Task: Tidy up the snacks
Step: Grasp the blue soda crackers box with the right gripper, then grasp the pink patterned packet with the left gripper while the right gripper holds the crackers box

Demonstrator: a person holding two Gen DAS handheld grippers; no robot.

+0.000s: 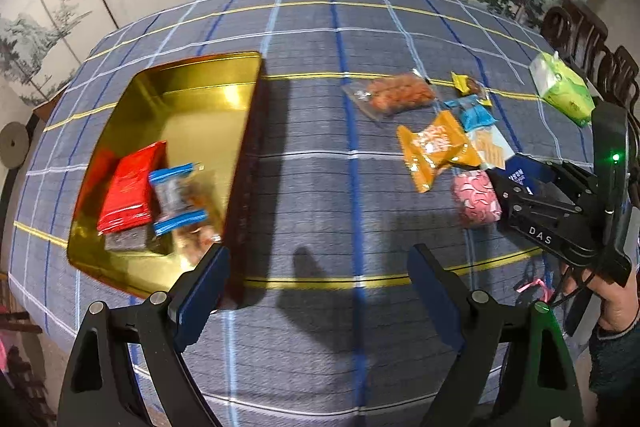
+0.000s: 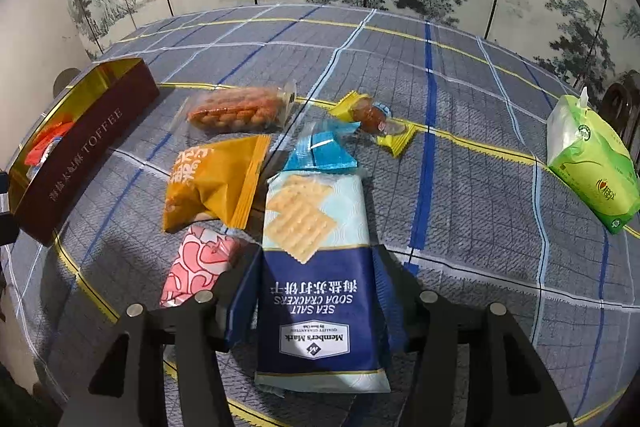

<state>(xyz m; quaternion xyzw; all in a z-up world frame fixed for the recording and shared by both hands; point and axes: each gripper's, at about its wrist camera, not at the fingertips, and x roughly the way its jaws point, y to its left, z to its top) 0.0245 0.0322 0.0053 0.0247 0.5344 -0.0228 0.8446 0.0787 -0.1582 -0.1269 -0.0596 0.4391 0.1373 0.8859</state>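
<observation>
My right gripper (image 2: 316, 311) straddles the soda cracker pack (image 2: 316, 267), its fingers on either side; I cannot tell whether they press it. My left gripper (image 1: 320, 283) hangs released over bare surface (image 1: 320, 187), the gold tin (image 1: 192, 107) just left of it, loose snacks ahead to its right.

Free room: wide bare tablecloth (image 1: 320, 187) between tin (image 1: 192, 95) and snack cluster; far half of tin unfilled. Obstacles: orange bag (image 2: 216, 179), pink packet (image 2: 200, 263) and cracker pack (image 2: 316, 267) touching; tissue pack (image 2: 592, 163) well apart.
</observation>
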